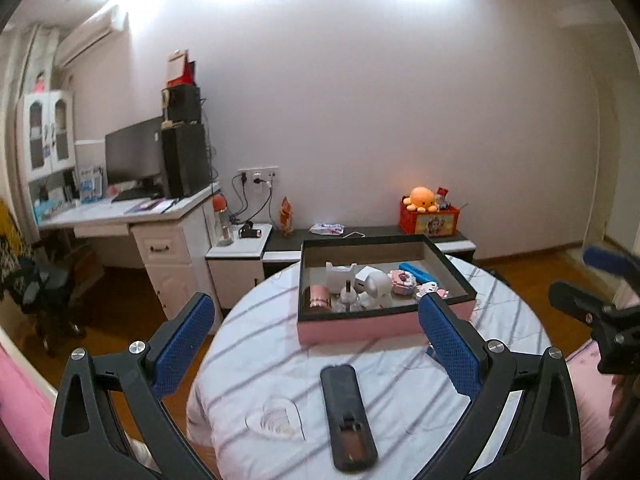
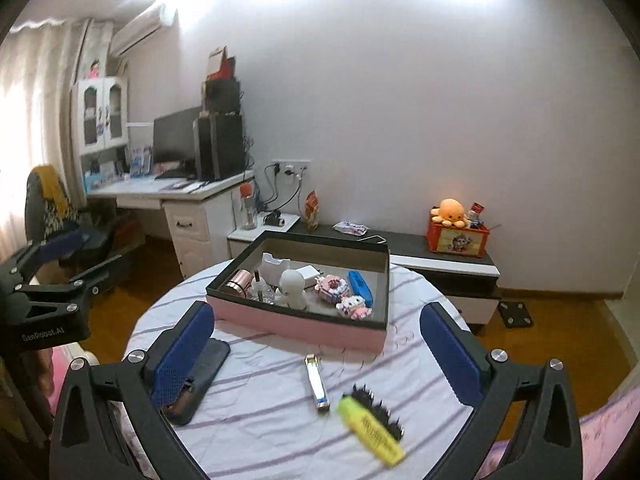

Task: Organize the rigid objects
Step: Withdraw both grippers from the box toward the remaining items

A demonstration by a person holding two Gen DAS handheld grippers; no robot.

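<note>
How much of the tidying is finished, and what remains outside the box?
Done: the box already holds several small items. In hand: nothing; the left gripper and right gripper are open and empty. Left on the table: remote, nail clipper, highlighter and brush.

Wide-open right gripper (image 2: 316, 350) hovers over a striped tablecloth (image 2: 256, 420); yellow highlighter (image 2: 371, 430), silver clip (image 2: 317, 382), black remote (image 2: 200, 380) lie before the pink tray (image 2: 296, 326).
</note>
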